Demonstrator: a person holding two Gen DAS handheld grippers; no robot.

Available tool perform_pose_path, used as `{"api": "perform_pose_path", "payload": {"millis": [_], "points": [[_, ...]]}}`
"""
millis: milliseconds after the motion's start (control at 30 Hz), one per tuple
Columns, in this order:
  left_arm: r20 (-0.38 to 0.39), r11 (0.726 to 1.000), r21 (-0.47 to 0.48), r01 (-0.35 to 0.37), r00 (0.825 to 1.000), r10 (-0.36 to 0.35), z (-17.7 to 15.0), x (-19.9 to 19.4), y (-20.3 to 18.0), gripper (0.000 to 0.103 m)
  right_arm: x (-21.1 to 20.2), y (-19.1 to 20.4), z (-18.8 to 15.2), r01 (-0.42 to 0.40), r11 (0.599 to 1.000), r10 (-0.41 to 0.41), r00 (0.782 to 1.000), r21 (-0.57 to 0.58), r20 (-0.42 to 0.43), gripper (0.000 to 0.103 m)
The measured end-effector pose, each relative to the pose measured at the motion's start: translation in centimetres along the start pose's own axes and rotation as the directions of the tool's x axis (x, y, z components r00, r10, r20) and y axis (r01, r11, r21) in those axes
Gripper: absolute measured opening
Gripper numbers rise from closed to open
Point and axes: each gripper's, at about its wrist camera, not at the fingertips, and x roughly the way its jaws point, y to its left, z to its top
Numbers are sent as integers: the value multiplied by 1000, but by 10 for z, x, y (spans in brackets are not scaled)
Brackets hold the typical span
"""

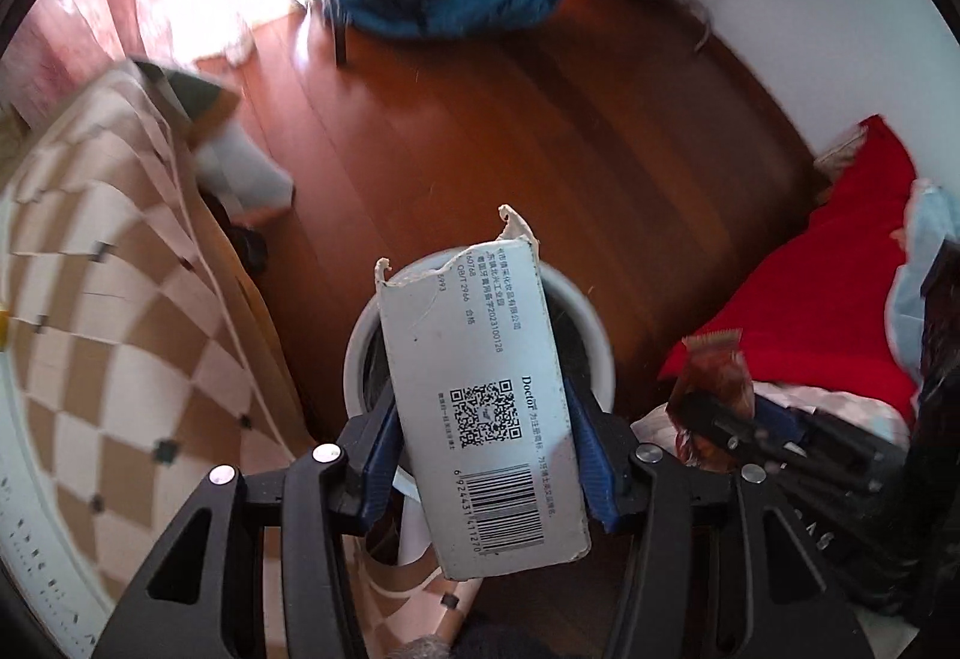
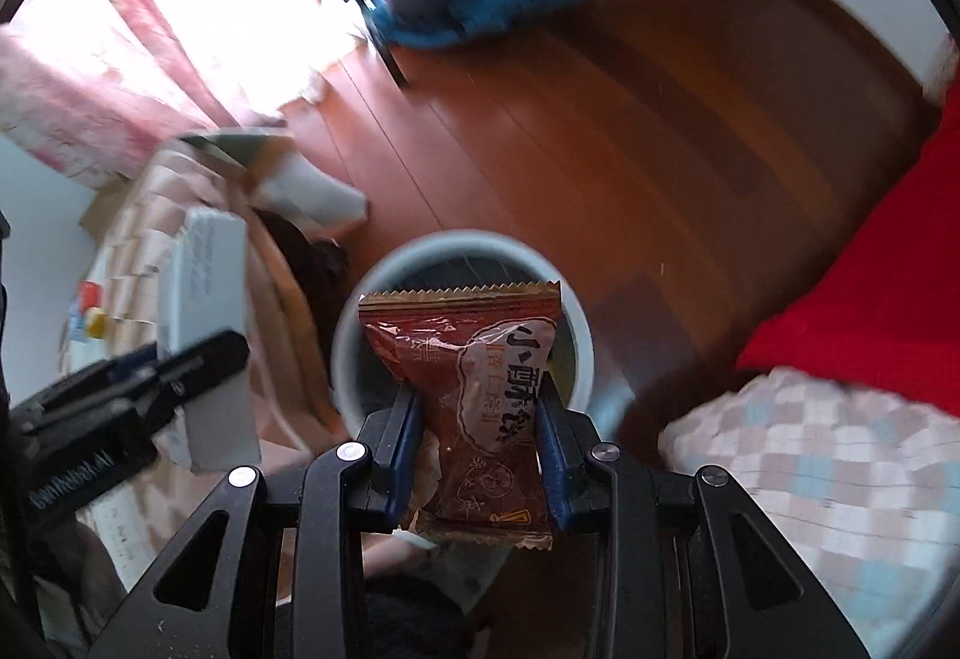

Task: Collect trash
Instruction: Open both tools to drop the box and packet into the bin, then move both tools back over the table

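Left tool [image 1: 486, 455] grips torn box [image 1: 480, 395]; right tool [image 2: 480, 455] grips snack packet [image 2: 474, 389], above bin [image 2: 384, 275].

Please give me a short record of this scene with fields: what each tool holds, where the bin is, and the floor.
left tool: shut on a torn white box with barcode
right tool: shut on a brown snack packet
bin: white, round, open, on the floor below both held items
floor: reddish wooden boards
step not yet done: both items not yet dropped
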Motion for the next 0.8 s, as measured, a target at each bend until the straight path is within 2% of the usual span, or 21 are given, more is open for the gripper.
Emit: {"api": "perform_pose_path", "payload": {"millis": [100,133,200,233,267,300,333,367,433,600,800], "points": [[-54,1000,-14,-27,998,26,9,28,2,51,43,-12,5,-3,999,5,998,36,-59,36],[-64,999,-24,-27,998,26,11,35,4,55,54,-15,6,-2,999,5,997,43,-73,36],[-83,999,-42,-35,996,32,13,46,7,73,80,-23,10,-7,998,13,994,60,-107,36],[-92,998,-47,-41,995,36,13,50,6,87,89,-24,11,-7,998,14,993,63,-119,37],[-98,997,-53,-48,994,43,14,53,8,91,98,-23,12,-8,998,17,991,63,-134,37],[-101,997,-57,-58,993,52,15,56,10,91,106,-23,14,-7,998,16,989,64,-147,38],[-103,996,-58,-68,993,62,14,57,12,91,112,-23,15,-4,998,14,988,67,-152,47],[-105,995,-60,-78,992,72,13,58,13,92,118,-24,16,-11,998,21,987,67,-159,51],[-103,994,-60,-93,991,87,9,58,14,93,124,-23,17,-17,997,28,987,74,-160,72],[-52,988,-65,-142,989,139,-3,45,13,94,120,-23,11,-43,997,53,984,67,-168,101],[-44,982,-78,-169,985,166,-15,33,17,94,93,-22,-1,15,1000,-12,988,20,-157,103]]}}
